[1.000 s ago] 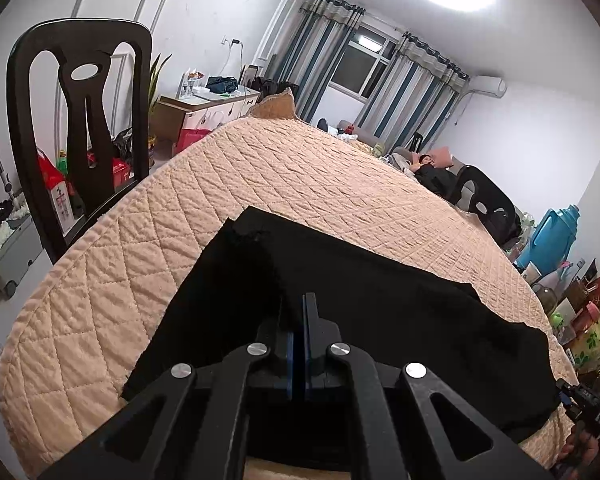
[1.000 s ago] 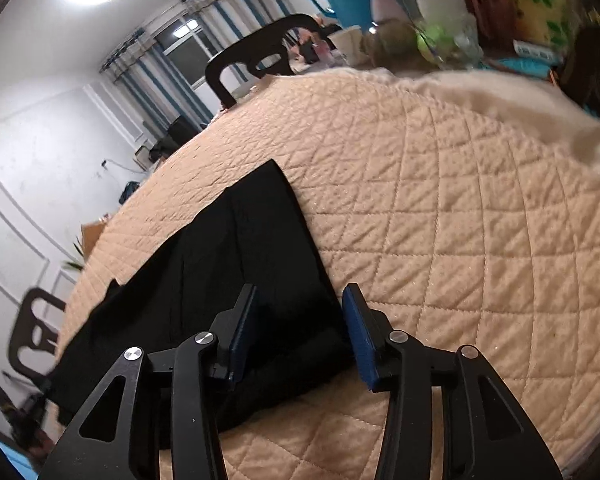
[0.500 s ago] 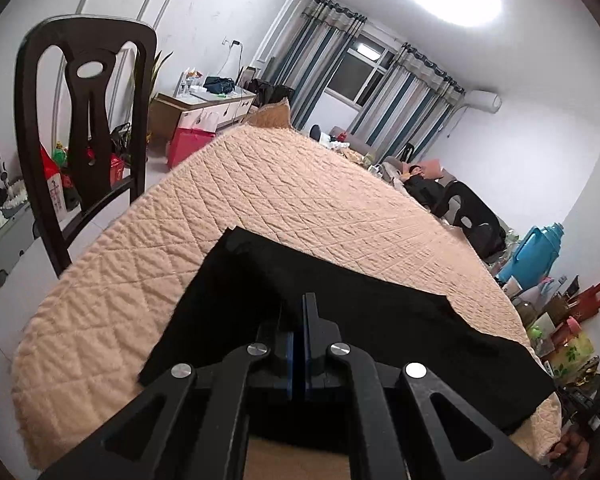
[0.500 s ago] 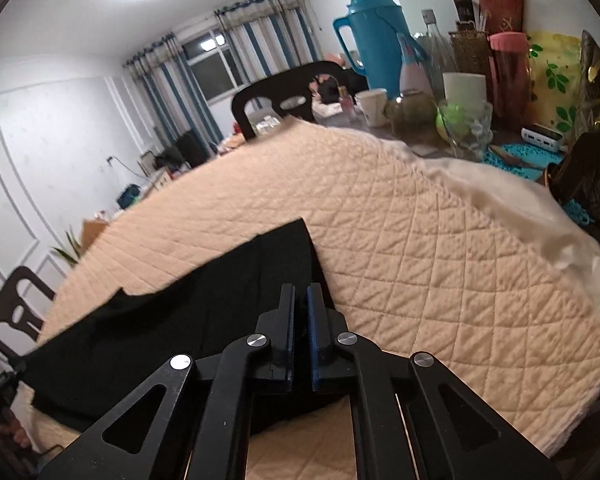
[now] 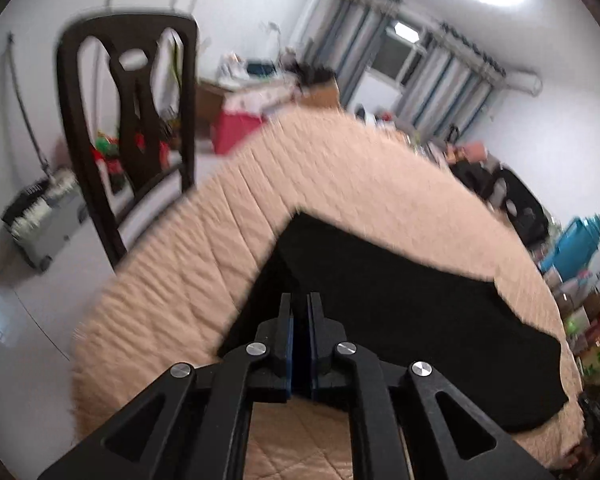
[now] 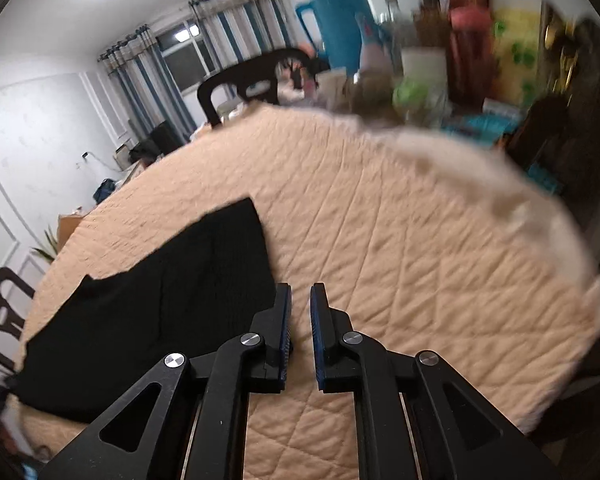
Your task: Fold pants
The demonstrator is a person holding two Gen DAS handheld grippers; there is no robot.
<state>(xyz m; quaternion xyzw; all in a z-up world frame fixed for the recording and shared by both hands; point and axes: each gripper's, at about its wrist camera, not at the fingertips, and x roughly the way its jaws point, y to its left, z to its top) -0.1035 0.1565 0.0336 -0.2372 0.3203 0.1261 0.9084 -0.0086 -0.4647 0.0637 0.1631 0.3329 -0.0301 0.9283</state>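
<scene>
On the quilted peach cover (image 5: 340,184) in the left wrist view: black pants (image 5: 412,312), spread flat across the near part, one corner pointing away. Left gripper (image 5: 300,312) clenched on the near edge of the pants, blue pads pressed together with dark cloth between them, that edge lifted slightly off the cover. Beyond the cover's left edge, a dark wooden chair (image 5: 132,120); behind it a red box (image 5: 236,134) and a cluttered desk (image 5: 252,88), contents too blurred to name. At far right, a teal thermos (image 5: 580,240) among crowded, blurred items. Striped curtains (image 5: 440,68) around a window at the back.

In the right wrist view: right gripper (image 6: 300,320) released, a narrow gap between the blue pads, bare quilted cover (image 6: 400,240) showing through it. Pants (image 6: 160,300) lying to the left, right edge just beside the left finger, not between the jaws. Past the cover's far rim, a dark chair back (image 6: 252,80), a teal thermos (image 6: 336,20), and a blurred row of cups and bottles, contents impossible to tell.
</scene>
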